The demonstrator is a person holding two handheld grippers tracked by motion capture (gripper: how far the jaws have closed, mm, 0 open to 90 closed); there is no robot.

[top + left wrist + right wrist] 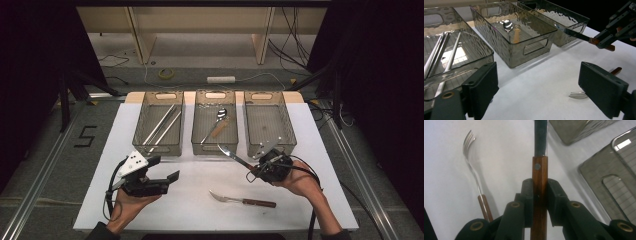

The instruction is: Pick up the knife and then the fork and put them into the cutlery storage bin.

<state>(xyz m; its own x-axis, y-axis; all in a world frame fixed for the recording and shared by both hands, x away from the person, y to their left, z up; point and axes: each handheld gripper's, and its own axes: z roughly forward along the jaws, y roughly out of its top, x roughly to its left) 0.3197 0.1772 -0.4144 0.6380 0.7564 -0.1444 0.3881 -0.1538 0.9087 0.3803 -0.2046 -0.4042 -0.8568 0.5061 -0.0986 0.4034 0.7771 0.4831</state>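
white table (320,150) w/ three bins, dark room, floor cables. right gripper (539,195) clamped on knife (539,177) beside fork (470,157); rivet seen close-up. left gripper (537,87) jaws apart.

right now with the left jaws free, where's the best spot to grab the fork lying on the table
Take the fork by its wooden handle, coming straight down from above with the jaws across it. It lies flat on the white table, and the handle is thicker than the thin metal neck and tines.

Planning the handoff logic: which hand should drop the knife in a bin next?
Right. The right gripper is already shut on the knife by its wooden handle, its blade over the near rims of the bins. The left gripper is open, holding nothing.
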